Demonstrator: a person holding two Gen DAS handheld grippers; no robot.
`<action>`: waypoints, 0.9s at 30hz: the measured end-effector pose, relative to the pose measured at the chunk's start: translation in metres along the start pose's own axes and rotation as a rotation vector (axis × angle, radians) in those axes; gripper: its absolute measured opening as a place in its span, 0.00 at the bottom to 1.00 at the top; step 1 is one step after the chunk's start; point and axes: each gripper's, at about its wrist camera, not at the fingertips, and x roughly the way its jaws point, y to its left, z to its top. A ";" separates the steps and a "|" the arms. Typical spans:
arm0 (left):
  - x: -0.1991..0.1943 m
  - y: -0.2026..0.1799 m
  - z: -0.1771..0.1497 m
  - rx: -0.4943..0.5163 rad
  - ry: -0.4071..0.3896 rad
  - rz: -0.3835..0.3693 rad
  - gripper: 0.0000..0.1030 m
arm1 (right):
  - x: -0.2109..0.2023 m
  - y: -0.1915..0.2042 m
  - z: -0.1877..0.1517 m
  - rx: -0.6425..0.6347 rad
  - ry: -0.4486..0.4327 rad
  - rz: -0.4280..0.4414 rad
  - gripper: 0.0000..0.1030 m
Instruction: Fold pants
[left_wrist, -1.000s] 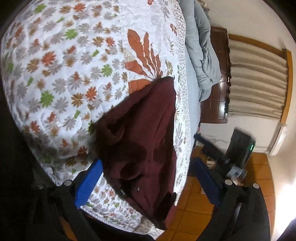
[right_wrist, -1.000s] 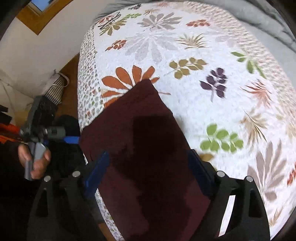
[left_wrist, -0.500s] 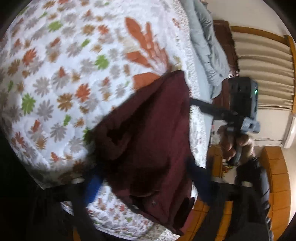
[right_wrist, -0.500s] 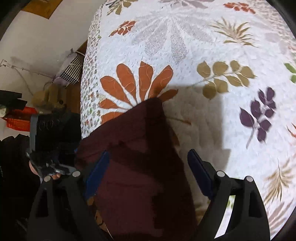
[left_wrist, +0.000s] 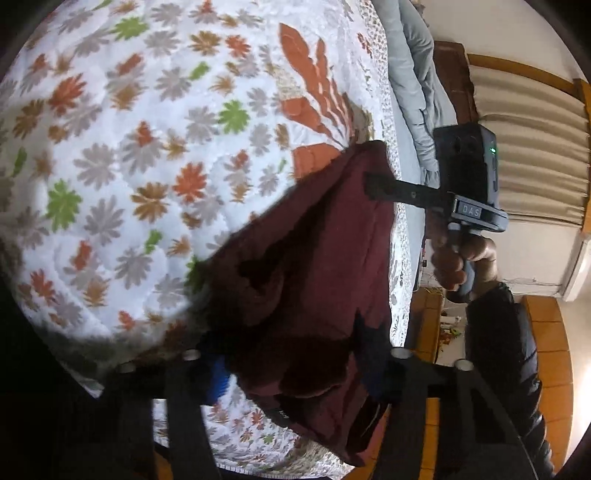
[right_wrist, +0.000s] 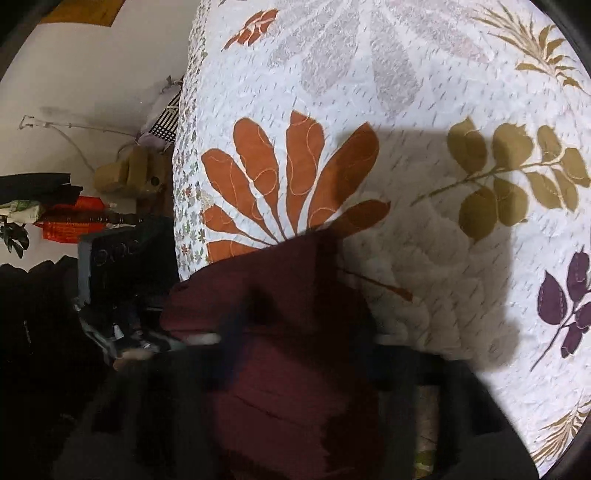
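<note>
Maroon soft cloth pants (left_wrist: 314, 280) drape limply at the bed's (left_wrist: 110, 147) corner; we judge them light. Left tongs (left_wrist: 295, 369) and right tongs (right_wrist: 299, 343) are closing around bunched fabric.

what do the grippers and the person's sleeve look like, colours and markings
The left gripper has black finger arms with round silver bolt heads and a blue pad on one finger. The right gripper has a thin black finger, a dark boxy body with a small green light, a grey handle and a small plate lettered "DAS". The sleeve behind the right hand is dark and quilted.
</note>
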 end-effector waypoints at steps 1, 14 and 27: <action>0.000 -0.001 0.000 0.006 -0.002 0.000 0.42 | -0.002 0.005 -0.002 -0.012 0.001 -0.011 0.24; -0.020 -0.055 -0.014 0.198 -0.077 -0.008 0.32 | -0.060 0.076 -0.037 -0.050 -0.115 -0.194 0.20; -0.033 -0.148 -0.042 0.465 -0.131 -0.033 0.31 | -0.137 0.131 -0.114 -0.014 -0.259 -0.351 0.19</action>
